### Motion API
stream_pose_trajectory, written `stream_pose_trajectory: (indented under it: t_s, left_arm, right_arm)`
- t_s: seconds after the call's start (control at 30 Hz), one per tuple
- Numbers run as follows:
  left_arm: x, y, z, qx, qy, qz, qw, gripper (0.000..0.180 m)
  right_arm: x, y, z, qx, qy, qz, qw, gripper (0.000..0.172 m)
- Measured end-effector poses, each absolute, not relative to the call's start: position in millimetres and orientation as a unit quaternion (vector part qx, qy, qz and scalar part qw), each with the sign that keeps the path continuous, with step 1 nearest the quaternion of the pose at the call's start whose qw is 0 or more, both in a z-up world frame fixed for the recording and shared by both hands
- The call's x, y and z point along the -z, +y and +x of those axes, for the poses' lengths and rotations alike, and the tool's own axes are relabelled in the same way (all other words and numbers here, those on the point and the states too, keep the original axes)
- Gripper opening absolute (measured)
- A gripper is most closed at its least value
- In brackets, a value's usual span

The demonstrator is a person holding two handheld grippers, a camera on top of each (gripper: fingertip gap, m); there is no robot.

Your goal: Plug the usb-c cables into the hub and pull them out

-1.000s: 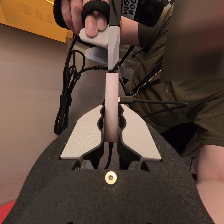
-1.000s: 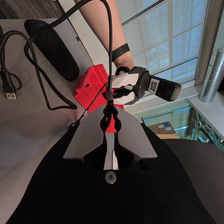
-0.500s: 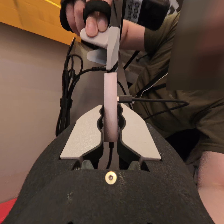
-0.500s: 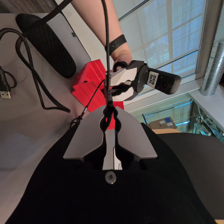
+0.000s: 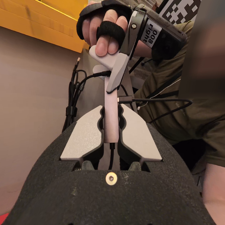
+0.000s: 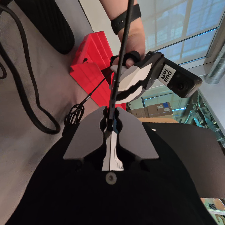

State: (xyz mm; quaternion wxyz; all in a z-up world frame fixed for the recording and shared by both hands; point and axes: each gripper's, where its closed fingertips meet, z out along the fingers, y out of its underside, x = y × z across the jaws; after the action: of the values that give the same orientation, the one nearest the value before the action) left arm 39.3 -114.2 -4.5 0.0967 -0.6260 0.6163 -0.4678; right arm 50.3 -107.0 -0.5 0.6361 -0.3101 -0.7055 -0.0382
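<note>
The left tool [image 5: 111,108] is pinching the slim grey metal hub [image 5: 111,116] upright, a black usb-c cable [image 5: 125,99] plugged into its right side. The right tool [image 6: 111,109] is straddling the hub's far end; whether its pads are pressing, I cannot tell.

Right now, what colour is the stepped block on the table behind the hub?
Bright red; the block shows best in the right wrist view.
</note>
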Motion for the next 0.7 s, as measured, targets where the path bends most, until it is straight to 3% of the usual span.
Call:
stream_pose_trajectory:
  t_s: [0.3,0.53,0.7]
  left_arm:
    - [-12.3,-116.8,30.8,0.504,0.582,-0.625,0.132,0.03]
    - [-42.3,-109.5,-36.6,0.449,0.479,-0.645,0.39,0.038]
    - [-1.6,-177.0,-73.6,0.384,0.476,-0.667,0.426,0.039]
  right_arm:
    - [-4.2,-107.7,53.6,-0.001,-0.696,-0.341,0.632,0.01]
    - [-24.7,-91.3,66.8,-0.005,-0.662,-0.391,0.639,0.01]
    - [-77.5,-70.8,92.7,-0.018,-0.61,-0.447,0.654,0.01]
